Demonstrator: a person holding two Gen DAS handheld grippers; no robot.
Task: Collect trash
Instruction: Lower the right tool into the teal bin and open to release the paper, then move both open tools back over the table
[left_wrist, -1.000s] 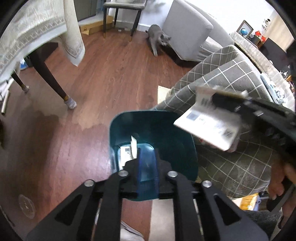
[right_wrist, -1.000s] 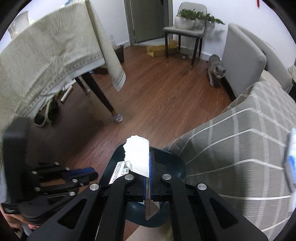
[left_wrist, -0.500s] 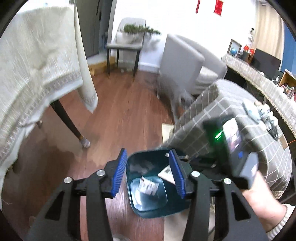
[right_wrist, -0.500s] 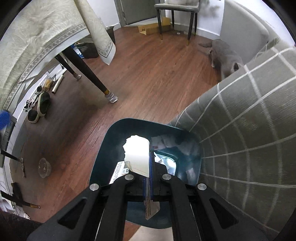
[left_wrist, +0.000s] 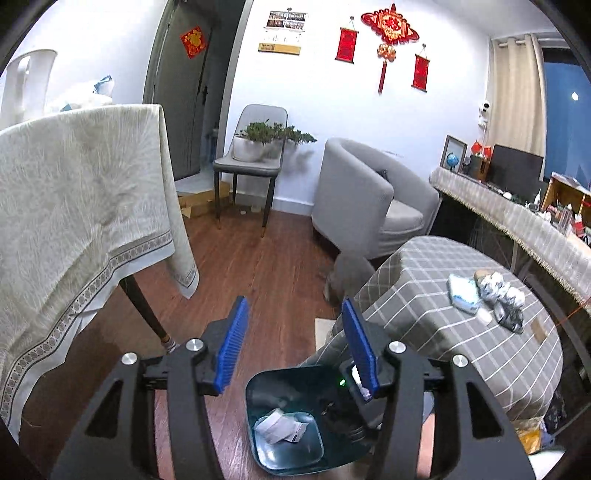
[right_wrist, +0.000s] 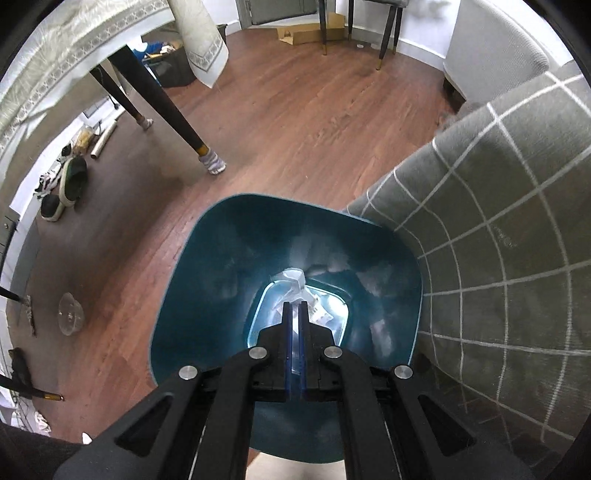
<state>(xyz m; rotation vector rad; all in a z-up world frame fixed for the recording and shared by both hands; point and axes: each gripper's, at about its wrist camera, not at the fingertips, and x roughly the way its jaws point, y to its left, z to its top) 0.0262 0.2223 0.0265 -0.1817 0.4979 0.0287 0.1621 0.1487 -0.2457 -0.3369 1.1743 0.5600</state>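
Note:
A teal trash bin (right_wrist: 207, 295) stands on the wood floor beside the checked table; it also shows low in the left wrist view (left_wrist: 258, 391). White crumpled paper (right_wrist: 295, 280) lies at its bottom, also seen in the left wrist view (left_wrist: 280, 428). My right gripper (right_wrist: 294, 306) hangs over the bin mouth, jaws nearly together with a thin gap and nothing between them. My left gripper (left_wrist: 291, 321) is open and empty, raised above the bin. More trash (left_wrist: 484, 295), crumpled wrappers and a packet, lies on the grey checked table (left_wrist: 424, 280).
A table with a beige cloth (left_wrist: 74, 206) and dark leg (right_wrist: 166, 107) stands left. A grey armchair (left_wrist: 362, 199) and a chair with a plant (left_wrist: 255, 158) stand behind. Shoes (right_wrist: 66, 184) lie on the floor at left. A grey cat (left_wrist: 347, 273) is by the armchair.
My right gripper let go of the white paper, which now lies in the bin. My left gripper opened, released the bin rim and tilted up toward the room.

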